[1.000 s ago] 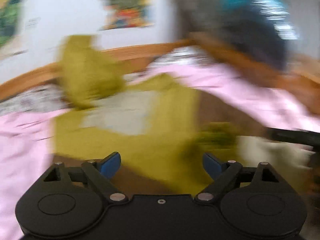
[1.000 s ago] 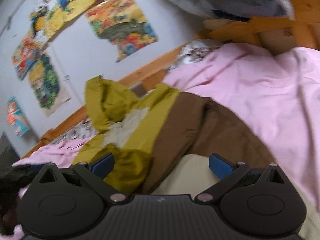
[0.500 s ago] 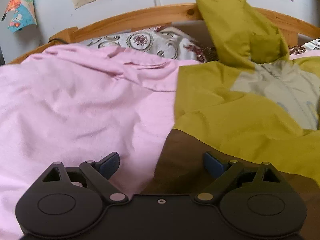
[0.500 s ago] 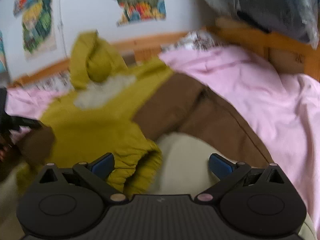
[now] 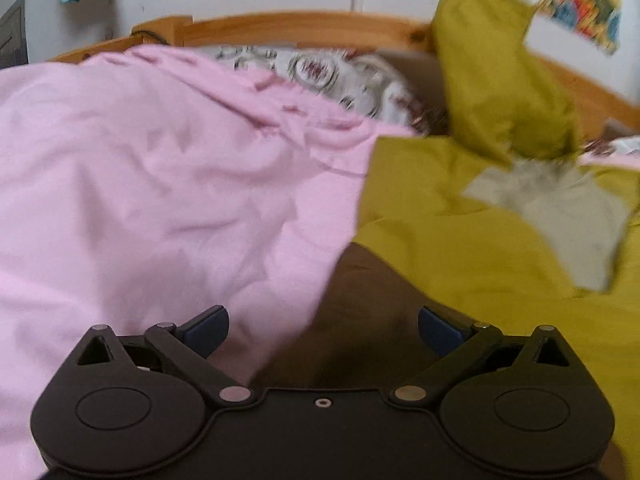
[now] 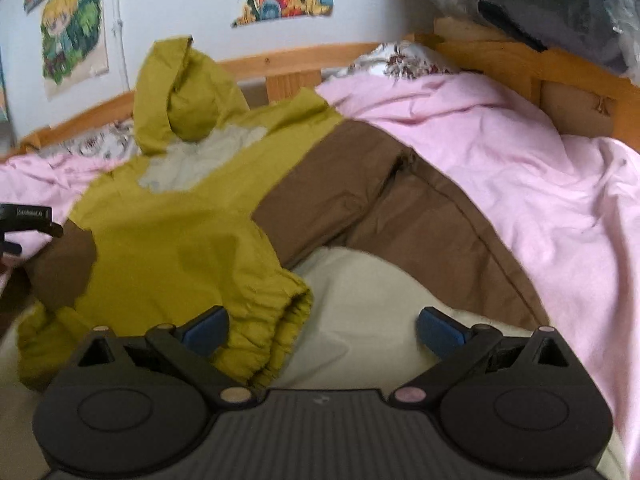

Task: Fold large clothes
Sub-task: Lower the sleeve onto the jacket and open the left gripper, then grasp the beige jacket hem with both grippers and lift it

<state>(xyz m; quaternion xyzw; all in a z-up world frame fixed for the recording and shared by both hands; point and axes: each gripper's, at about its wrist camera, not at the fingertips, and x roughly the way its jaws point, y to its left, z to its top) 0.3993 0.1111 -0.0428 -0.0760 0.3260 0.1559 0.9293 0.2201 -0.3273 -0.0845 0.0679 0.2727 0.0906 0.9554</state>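
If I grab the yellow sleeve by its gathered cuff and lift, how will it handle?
Probably floppy: the sleeve already lies creased across the jacket, so it should drape from the pinch rather than hold shape. The elastic cuff looks bunched and thick, likely a firm hold. The shell fabric looks smooth, so it may slide on the pink bedding.

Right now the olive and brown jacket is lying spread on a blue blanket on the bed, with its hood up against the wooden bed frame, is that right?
Not quite: the blanket is pink, not blue. The right wrist view shows the olive and brown jacket spread on it, its hood up against the wooden bed frame.
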